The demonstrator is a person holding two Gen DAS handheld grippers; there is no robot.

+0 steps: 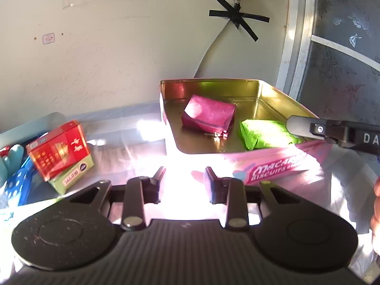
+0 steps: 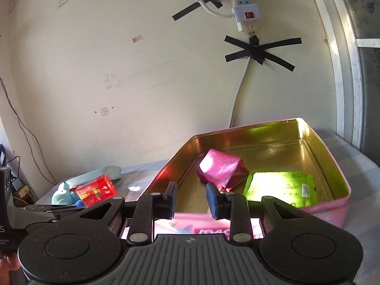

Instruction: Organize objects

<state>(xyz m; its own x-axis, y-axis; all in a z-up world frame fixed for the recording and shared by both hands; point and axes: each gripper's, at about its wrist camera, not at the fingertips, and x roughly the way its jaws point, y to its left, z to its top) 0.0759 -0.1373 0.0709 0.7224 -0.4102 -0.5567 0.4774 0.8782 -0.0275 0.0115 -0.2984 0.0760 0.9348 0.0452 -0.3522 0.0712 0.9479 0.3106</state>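
Inside the pink-sided gold metal tin [image 2: 332, 166] lie two things: one magenta pouch [image 2: 222, 169], one green packet [image 2: 282, 187]; both tongs, left [image 1: 185, 182] and right [image 2: 191, 199], spread, empty.

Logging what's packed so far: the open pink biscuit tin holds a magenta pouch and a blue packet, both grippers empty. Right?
Not quite: the packet beside the magenta pouch in the biscuit tin is green, not blue, as the right wrist view shows. Each hand-held gripper, left and right, is empty.
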